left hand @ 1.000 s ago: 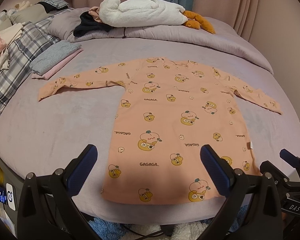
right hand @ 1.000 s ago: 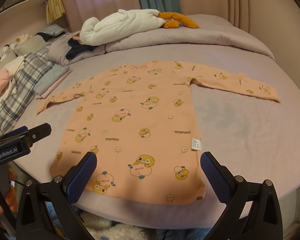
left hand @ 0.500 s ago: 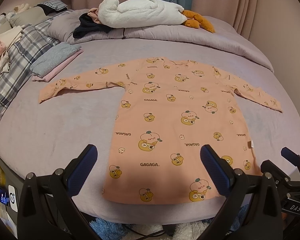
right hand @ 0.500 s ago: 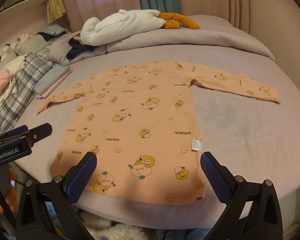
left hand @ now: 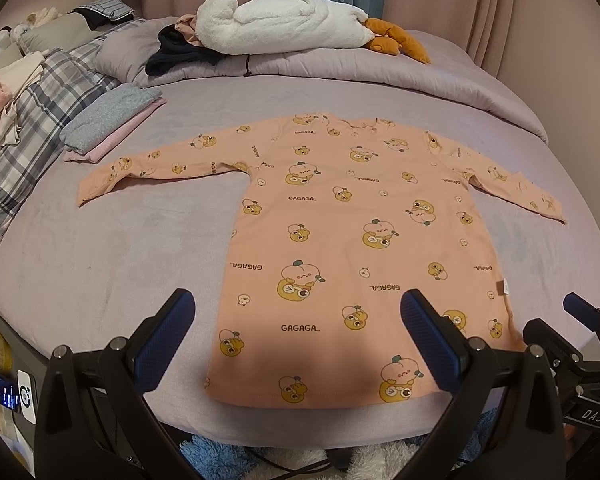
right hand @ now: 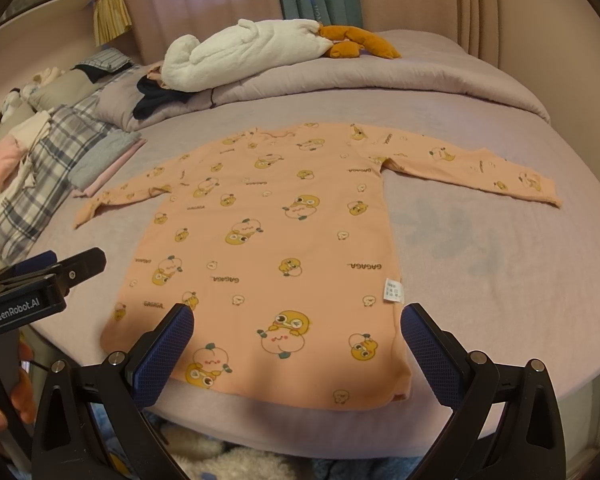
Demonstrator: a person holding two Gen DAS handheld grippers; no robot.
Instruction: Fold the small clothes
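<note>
Your left claw (left hand: pixel 298 338) hangs spread wide over the near edge of the bed, its blue textured pads (left hand: pixel 162 344) apart and holding nothing; its left pad sits above bare lilac bed sheet (left hand: pixel 112 248), its right pad above the hem of the garment. At the far left of that view a grey-and-white plaid blanket (left hand: pixel 32 128) lies bunched along the bed's side. Just beside it sits a small stack of folded cloths, grey over pink (left hand: pixel 108 124).

Moving right, you have the peach long-sleeved child's shirt printed with yellow cartoon ducks and the word GAGAGA (left hand: pixel 356 248) lying flat and unfolded in the middle of the sheet. Its neckline points away from you and its hem runs along the near edge. Both sleeves are stretched straight out to the sides. A small white care label (right hand: pixel 394 290) lies on the shirt's right side seam, low down.

Beyond the shirt, a rolled lilac duvet (left hand: pixel 380 76) crosses the bed, and on it rest a dark garment (left hand: pixel 176 54), a white fluffy plush toy (left hand: pixel 284 26) and its orange plush feet (left hand: pixel 396 40).

Your right claw (right hand: pixel 298 340) is likewise spread wide and empty, poised over the shirt's hem. Its left pad overlaps the lower front of the shirt in the view. Its right pad sits just outside the right seam, below the label. In the left wrist view the right claw shows at the far right edge, beside the shirt's lower right corner.
</note>
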